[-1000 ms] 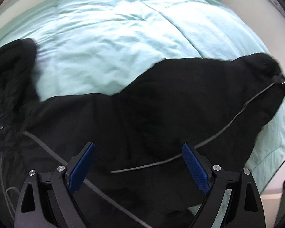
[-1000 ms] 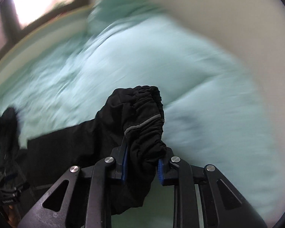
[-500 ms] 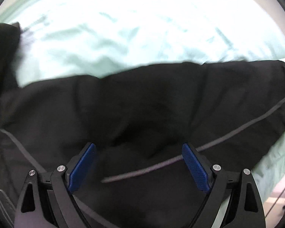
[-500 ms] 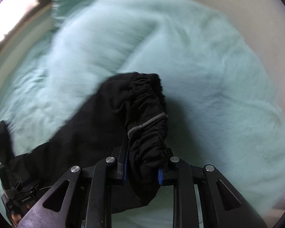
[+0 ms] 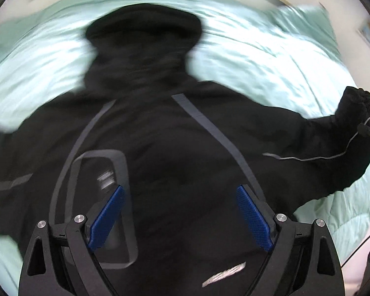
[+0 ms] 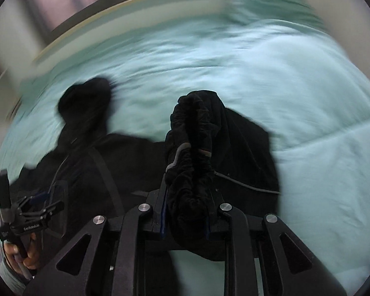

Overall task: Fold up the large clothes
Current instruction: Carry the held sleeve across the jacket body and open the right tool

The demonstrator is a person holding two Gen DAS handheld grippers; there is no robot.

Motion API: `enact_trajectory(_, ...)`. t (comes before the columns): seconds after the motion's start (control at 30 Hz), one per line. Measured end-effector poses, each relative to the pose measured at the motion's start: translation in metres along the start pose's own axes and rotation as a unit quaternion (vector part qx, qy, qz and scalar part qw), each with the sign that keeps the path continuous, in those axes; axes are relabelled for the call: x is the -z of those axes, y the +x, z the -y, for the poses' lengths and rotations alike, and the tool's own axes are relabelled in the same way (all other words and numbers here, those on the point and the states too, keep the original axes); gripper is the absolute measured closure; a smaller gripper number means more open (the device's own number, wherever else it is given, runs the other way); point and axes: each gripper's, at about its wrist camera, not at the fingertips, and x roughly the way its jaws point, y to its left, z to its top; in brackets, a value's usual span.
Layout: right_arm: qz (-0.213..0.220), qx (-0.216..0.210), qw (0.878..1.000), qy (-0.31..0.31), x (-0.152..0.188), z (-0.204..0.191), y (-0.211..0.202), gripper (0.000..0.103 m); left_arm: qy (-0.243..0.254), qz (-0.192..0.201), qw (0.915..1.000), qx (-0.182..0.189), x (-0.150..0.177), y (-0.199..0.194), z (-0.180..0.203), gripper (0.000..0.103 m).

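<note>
On mint duvet (image 5: 271,56), black jacket (image 5: 175,148) spread flat; right gripper (image 6: 186,212) clamps sleeve cuff (image 6: 192,148), left gripper (image 5: 180,214) gaping, empty. Next: carry sleeve across body.

Black gripper (image 5: 180,218) frames, blue pads (image 5: 252,215) (silver screws), grey-green sleeve (image 6: 11,277).

A black jacket (image 5: 175,148) is seen spread over a pale green duvet (image 5: 271,59), its hood (image 5: 145,32) lying at the top and grey stripes running down the body. The left gripper (image 5: 180,212) is held above it, blue pads (image 5: 252,219) wide apart with nothing between them. One sleeve (image 5: 333,143) is stretched out to the right edge.
</note>
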Motion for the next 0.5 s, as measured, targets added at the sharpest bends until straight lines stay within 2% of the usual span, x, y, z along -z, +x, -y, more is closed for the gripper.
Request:
enact_trajectory(0.07, -0.009, -0.020, 0.999, -0.045, 0.003, -0.063, 0.008, 0.079, -0.031, 0.007, 0.9995, -0.006, 0.016, -0.012, -0.036, 0.011)
enact_trajectory(0.27, -0.044, -0.051, 0.988, -0.136, 0.016, -0.201, 0.049, 0.079, -0.096, 0.021, 0.9948, -0.027, 0.060, -0.040, -0.113, 0.011)
enact_trajectory(0.5, -0.105, -0.091, 0.972, -0.190, 0.050, -0.322, 0.112, 0.079, -0.127, 0.013, 0.9906, -0.049, 0.105, -0.054, -0.182, 0.011)
